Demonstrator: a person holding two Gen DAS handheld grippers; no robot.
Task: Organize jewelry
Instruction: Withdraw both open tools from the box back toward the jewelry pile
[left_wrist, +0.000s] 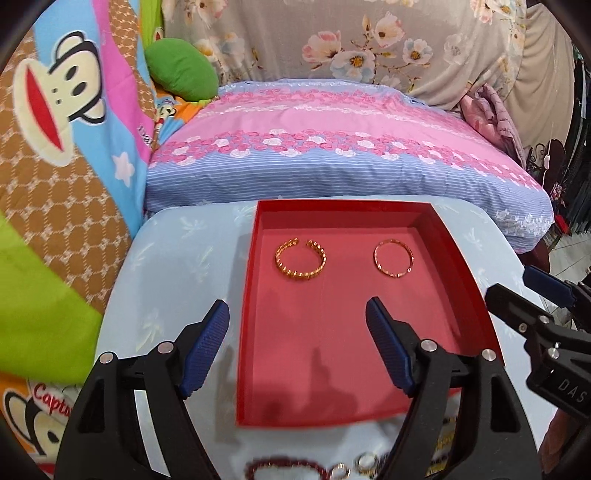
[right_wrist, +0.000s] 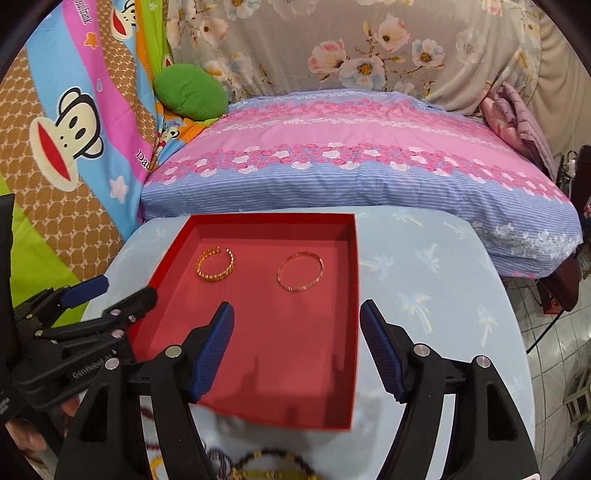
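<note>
one red tray (left_wrist: 458, 258) sits on the light blue table (left_wrist: 177, 258), and two gold bangles lie in its far half, well apart — a twisted open bangle (left_wrist: 300, 260) on the left, a thinner bangle (left_wrist: 393, 259) on the right. both tongs are released and hold nothing: the left gripper (left_wrist: 297, 347) over the tray's near left, the right gripper (right_wrist: 297, 349) over its near right. two small rings (left_wrist: 354, 466) lie at the near edge.

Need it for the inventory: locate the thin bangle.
The thin bangle lies flat in the red tray, far right part in both views, beside the twisted cuff, not touching it.
</note>
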